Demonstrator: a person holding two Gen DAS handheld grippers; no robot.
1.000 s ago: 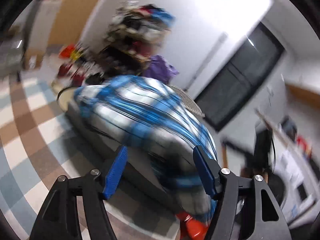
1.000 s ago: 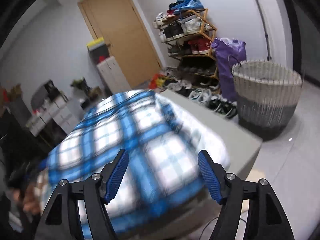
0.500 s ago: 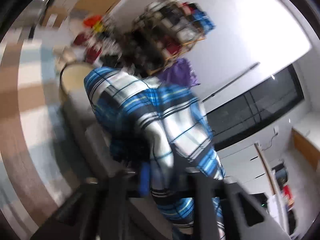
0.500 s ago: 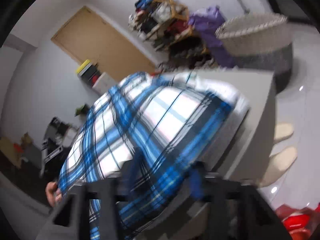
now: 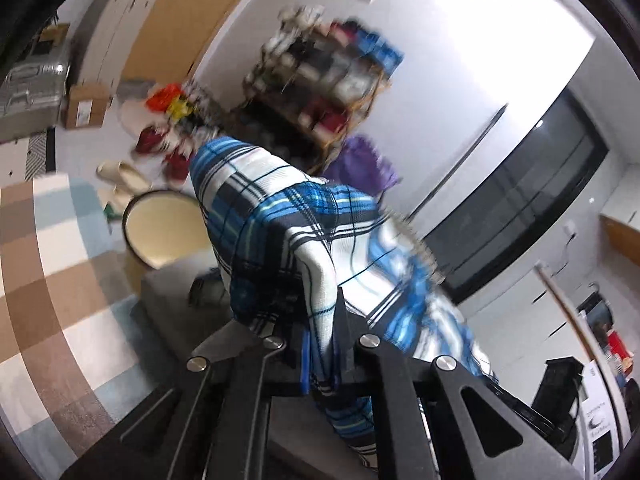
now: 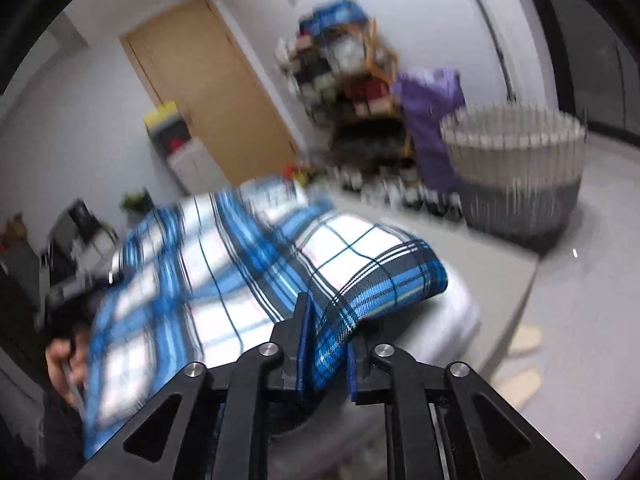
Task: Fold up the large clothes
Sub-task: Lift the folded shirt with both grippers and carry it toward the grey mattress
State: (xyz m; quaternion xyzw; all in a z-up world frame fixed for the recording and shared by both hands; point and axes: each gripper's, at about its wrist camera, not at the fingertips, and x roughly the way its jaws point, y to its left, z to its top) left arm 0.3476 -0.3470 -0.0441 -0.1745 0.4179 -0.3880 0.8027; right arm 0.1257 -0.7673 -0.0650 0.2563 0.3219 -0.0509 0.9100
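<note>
A large blue, white and black plaid garment (image 5: 280, 208) lies bunched on a grey table (image 5: 168, 292). My left gripper (image 5: 320, 320) is shut on a gathered fold of it, and the cloth drapes over the fingers and hangs down to the right. In the right wrist view the same plaid garment (image 6: 224, 280) spreads across the grey table (image 6: 492, 248). My right gripper (image 6: 328, 320) has a thick fold of it pinched between its blue pads, and the jaws are closing. A person's hand (image 6: 60, 356) shows at the garment's left edge.
A wicker laundry basket (image 6: 516, 176) stands on the floor beyond the table, beside a purple bag (image 6: 432, 120) and a crowded shoe rack (image 5: 328, 80). A round cream basin (image 5: 160, 232) and a checkered rug (image 5: 48, 260) lie left of the table. Slippers (image 6: 520, 344) sit on the floor.
Both grippers stood open over the garment a second ago. Each has since closed on a fold of the plaid cloth, and the cloth is now pulled up and bunched.
</note>
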